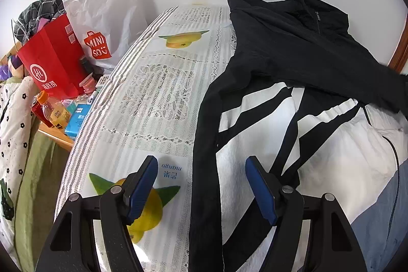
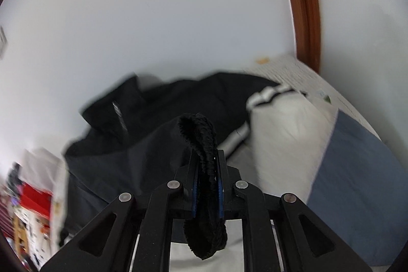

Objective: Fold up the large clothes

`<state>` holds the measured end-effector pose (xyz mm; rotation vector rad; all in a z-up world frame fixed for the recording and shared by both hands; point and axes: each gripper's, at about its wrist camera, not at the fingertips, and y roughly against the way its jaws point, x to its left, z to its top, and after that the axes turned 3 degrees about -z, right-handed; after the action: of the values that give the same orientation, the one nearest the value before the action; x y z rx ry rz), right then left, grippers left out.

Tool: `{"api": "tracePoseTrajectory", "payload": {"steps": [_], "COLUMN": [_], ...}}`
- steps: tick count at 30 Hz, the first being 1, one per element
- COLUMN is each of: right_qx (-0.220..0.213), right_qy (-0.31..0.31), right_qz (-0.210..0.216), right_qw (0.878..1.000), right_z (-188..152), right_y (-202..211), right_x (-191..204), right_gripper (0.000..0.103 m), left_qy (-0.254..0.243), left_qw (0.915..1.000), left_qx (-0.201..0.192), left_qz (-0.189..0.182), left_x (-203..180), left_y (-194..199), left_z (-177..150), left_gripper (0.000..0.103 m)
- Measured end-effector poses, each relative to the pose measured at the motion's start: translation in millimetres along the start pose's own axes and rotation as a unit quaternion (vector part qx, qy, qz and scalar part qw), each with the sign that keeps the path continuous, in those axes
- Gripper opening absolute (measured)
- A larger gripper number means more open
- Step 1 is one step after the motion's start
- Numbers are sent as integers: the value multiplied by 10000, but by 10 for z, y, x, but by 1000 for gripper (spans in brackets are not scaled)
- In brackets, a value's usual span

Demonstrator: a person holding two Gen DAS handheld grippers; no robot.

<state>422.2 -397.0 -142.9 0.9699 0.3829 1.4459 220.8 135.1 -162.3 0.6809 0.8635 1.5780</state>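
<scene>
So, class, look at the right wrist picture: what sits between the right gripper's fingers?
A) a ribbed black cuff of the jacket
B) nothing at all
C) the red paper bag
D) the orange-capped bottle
A: the right gripper is closed on the ribbed black cuff of the jacket, its pads pressing the cloth.

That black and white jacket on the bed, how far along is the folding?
Early. One sleeve already lies across the jacket. The right gripper is shut on a black cuff. The left gripper is open and empty. The body is unfolded.
</scene>
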Motion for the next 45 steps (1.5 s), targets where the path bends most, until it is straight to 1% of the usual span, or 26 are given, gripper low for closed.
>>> {"api": "tracePoseTrajectory", "payload": {"steps": [1, 3, 4, 7, 9, 10, 11, 12, 13, 15, 16, 17, 19, 20, 21, 22, 23, 26, 29, 31, 34, 36, 38, 40, 42, 45], "right_qx": [71, 154, 177, 53, -260, -431, -621, -772, -829, -647, -520, -340, -128, 40, 157, 287, 298, 182, 7, -113, -318, -484, -486, -452, -324, -100], "right_qy": [96, 386, 529, 921, 1132, 1200, 1246, 1302, 1380, 1625, 1714, 1860, 2008, 1993, 1948, 1849, 1779, 1551, 1359, 1369, 1465, 1379, 1224, 1047, 896, 784], "right_qz": [-50, -285, -408, -756, -786, -710, -637, -565, -481, -331, -336, -404, -663, -873, -986, -1052, -1042, -967, -629, -542, -678, -970, -1095, -1248, -1545, -1773], "right_qw": [9999, 9987, 9976, 9929, 9901, 9893, 9882, 9869, 9858, 9840, 9833, 9811, 9773, 9760, 9758, 9767, 9781, 9830, 9887, 9890, 9864, 9845, 9852, 9856, 9834, 9810], "right_z": [-25, -56, -66, -89, -117, -138, -172, -211, -254, -377, -426, -496, -590, -632, -653, -669, -674, -652, -646, -686, -767, -818, -839, -883, -981, -1169], "right_y": [-70, -208, -247, -183, -25, 74, 172, 246, 286, 216, 145, 25, -167, -298, -374, -450, -457, -286, 67, 296, 640, 862, 1013, 1135, 1239, 1330], "right_x": [-13, -40, -44, -16, 8, 32, 57, 93, 135, 227, 255, 287, 304, 286, 266, 223, 198, 156, 130, 97, -70, -292, -572, -910, -1259, -1688], "right_gripper": [15, 16, 18, 19, 30, 43, 53, 54, 54, 54, 54, 53, 53, 53, 52, 52, 52, 52, 52, 53, 53, 58, 76, 78, 78, 78], "left_qy": [-4, 4, 2, -32, -47, -49, -51, -58, -69, -113, -134, -146, -159, -178, -191, -205, -210, -195, -163, -160, -194, -233, -243, -242, -208, -190], "left_qw": [10000, 10000, 9999, 9999, 9998, 9998, 9998, 9997, 9997, 9995, 9995, 9994, 9993, 9992, 9991, 9990, 9989, 9987, 9983, 9978, 9971, 9965, 9958, 9955, 9955, 9950], "left_qx": [-3, -25, -39, -95, -129, -136, -142, -146, -156, -185, -202, -215, -242, -275, -308, -353, -369, -392, -489, -549, -603, -619, -594, -560, -548, -488], "left_qz": [-9, -67, -95, -102, -139, -147, -153, -164, -180, -215, -223, -233, -231, -211, -198, -205, -211, -271, -289, -343, -429, -501, -652, -719, -739, -855], "left_x": [-1, -2, -6, -23, -31, -38, -46, -57, -70, -105, -122, -138, -166, -179, -191, -201, -213, -222, -232, -251, -314, -391, -471, -541, -639, -788], "left_y": [9, 48, 67, 123, 155, 165, 169, 175, 183, 211, 227, 243, 282, 308, 330, 362, 377, 431, 509, 563, 655, 713, 747, 768, 794, 811], "left_z": [1, 2, 2, 3, 2, 2, 7, 10, 15, 17, 22, 26, 33, 34, 35, 31, 31, 29, 27, 29, 16, 6, -6, -23, -53, -99], "left_gripper": [69, 69, 69, 69, 69, 69, 69, 69, 69, 69, 69, 69, 69, 69, 69, 69, 69, 69, 69, 69, 69, 69, 69, 69, 69, 71]}}
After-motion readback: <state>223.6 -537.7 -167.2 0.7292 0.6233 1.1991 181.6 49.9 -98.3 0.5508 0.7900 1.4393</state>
